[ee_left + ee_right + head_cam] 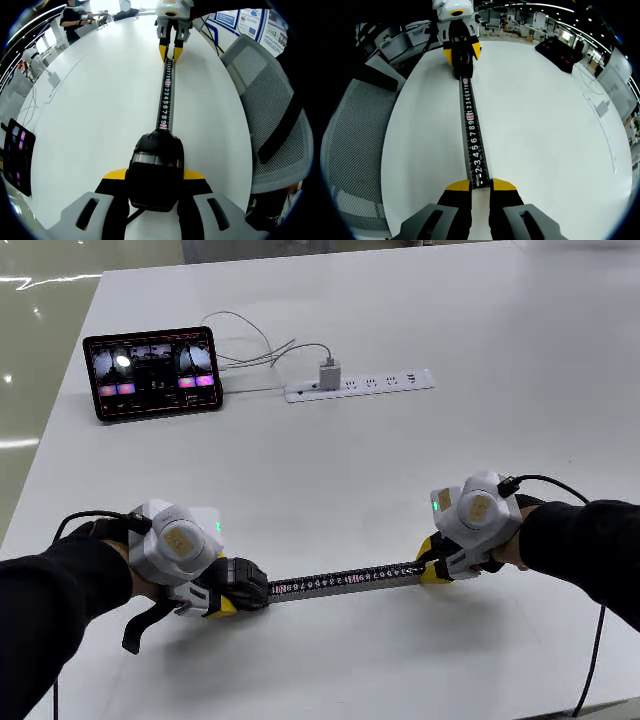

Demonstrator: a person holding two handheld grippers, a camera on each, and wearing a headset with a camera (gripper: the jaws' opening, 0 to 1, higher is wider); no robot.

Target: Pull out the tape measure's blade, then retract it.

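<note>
A black tape measure case [240, 583] [156, 167] lies on the white table, with my left gripper [222, 602] [155, 175] shut on it. Its dark blade [345, 581] [165, 95] [471, 135], marked with white numbers, stretches low over the table to my right gripper [432, 570] [480, 185]. That gripper is shut on the blade's end hook. The case [462, 55] and the left gripper show at the far end of the blade in the right gripper view. The right gripper [170, 50] shows at the far end in the left gripper view.
A tablet [153, 371] with a lit screen stands at the back left of the table [330, 470]. A white power strip [360, 385] with a charger and cables lies beside it. A grey mesh chair [270, 125] [355, 145] stands at the table's near edge.
</note>
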